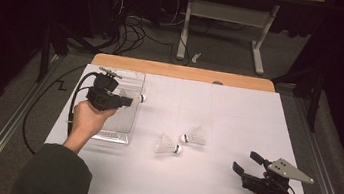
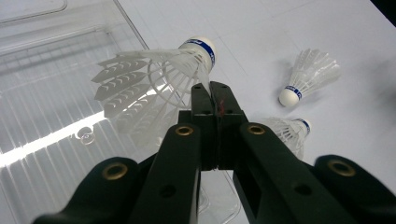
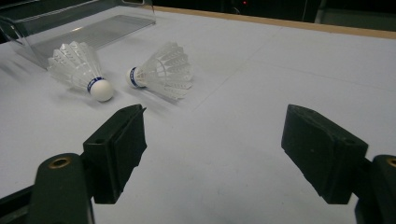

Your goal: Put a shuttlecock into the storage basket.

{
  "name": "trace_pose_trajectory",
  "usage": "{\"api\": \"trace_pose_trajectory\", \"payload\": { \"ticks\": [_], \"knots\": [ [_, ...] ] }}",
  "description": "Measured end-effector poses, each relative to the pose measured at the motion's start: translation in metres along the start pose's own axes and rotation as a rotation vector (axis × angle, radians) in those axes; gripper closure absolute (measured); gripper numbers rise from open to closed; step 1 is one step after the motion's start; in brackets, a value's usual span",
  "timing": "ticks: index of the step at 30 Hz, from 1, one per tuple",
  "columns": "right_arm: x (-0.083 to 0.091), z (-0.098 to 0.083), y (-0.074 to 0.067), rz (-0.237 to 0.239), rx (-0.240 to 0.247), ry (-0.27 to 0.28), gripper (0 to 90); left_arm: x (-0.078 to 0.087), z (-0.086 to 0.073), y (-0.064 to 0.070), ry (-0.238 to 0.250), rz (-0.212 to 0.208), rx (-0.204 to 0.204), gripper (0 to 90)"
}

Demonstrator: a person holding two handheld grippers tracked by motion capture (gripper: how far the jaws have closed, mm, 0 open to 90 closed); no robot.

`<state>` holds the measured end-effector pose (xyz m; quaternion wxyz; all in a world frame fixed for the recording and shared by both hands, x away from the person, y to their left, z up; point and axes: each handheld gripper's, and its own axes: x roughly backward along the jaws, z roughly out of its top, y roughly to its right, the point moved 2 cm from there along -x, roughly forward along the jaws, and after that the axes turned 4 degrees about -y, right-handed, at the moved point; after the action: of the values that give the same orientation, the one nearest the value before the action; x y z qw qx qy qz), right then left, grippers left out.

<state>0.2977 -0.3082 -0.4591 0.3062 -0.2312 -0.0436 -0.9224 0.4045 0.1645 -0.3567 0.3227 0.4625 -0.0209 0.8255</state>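
Between the closed jaws of the left claw (image 2: 212, 91) a shuttlecock (image 2: 154, 77) is pinched by its feather skirt, over the clear tray (image 2: 46, 116). It is very light and fragile, so better hold near the cork. Right claw (image 3: 212, 154) stands wide open, empty

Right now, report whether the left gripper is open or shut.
Shut. In the left gripper view, the left gripper has its jaws pressed together, pinching a feather of the held shuttlecock above the clear tray.

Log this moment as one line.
left gripper: shut on white feathered shuttlecock above clear plastic tray | right gripper: open, empty | two shuttlecocks on table
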Motion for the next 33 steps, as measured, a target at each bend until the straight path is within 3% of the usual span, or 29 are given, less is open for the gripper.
{"api": "trace_pose_trajectory", "payload": {
  "ticks": [11,33],
  "knots": [
    [0.0,0.0,0.0,0.0,0.001,0.0,22.3,-0.002,0.0,-0.005,-0.002,0.035,0.006,89.6],
    [0.0,0.0,0.0,0.0,0.0,0.0,22.2,-0.018,0.005,-0.025,-0.016,0.103,0.065,89.6]
  ]
}}
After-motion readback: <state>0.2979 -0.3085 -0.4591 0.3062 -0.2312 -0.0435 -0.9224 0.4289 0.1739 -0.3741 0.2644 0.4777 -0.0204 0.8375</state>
